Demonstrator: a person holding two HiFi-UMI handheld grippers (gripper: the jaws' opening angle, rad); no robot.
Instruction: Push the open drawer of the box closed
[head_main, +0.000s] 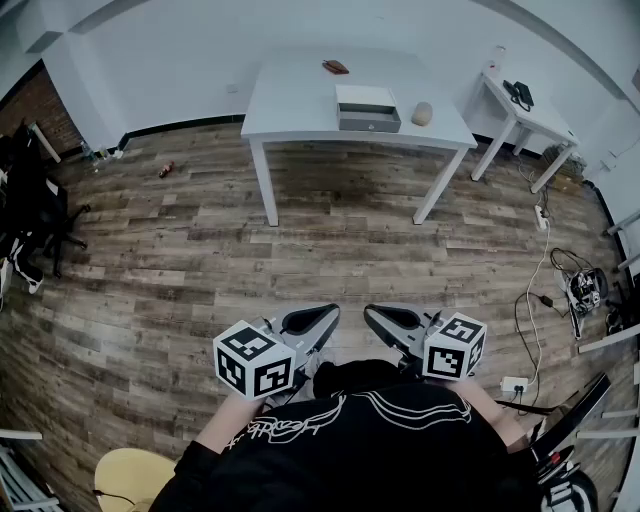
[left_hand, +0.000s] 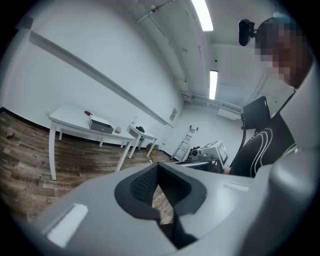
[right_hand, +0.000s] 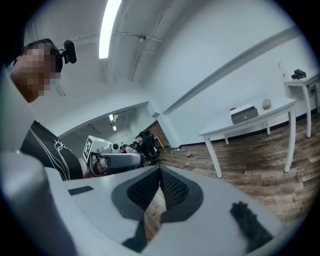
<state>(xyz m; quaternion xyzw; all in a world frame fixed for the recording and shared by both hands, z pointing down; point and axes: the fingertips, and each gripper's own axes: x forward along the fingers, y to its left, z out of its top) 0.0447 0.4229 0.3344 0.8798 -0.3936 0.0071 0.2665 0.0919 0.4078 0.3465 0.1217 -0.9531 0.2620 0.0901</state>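
The box (head_main: 367, 108), grey with a white top, sits on the white table (head_main: 300, 110) far across the room; it is too far to see how its drawer stands. It shows small in the left gripper view as the box (left_hand: 101, 125) and in the right gripper view as the box (right_hand: 244, 114). Both grippers are held close to the person's body, far from the table. My left gripper (head_main: 318, 320) is shut and holds nothing, its tips meeting (left_hand: 159, 169). My right gripper (head_main: 385, 318) is likewise shut and holds nothing (right_hand: 160, 172).
A beige lump (head_main: 422, 113) and a reddish item (head_main: 336, 67) lie on the table near the box. A small side table (head_main: 540, 118) stands at the right. Cables and a power strip (head_main: 514, 384) lie on the wood floor; a black chair (head_main: 30, 205) stands at the left.
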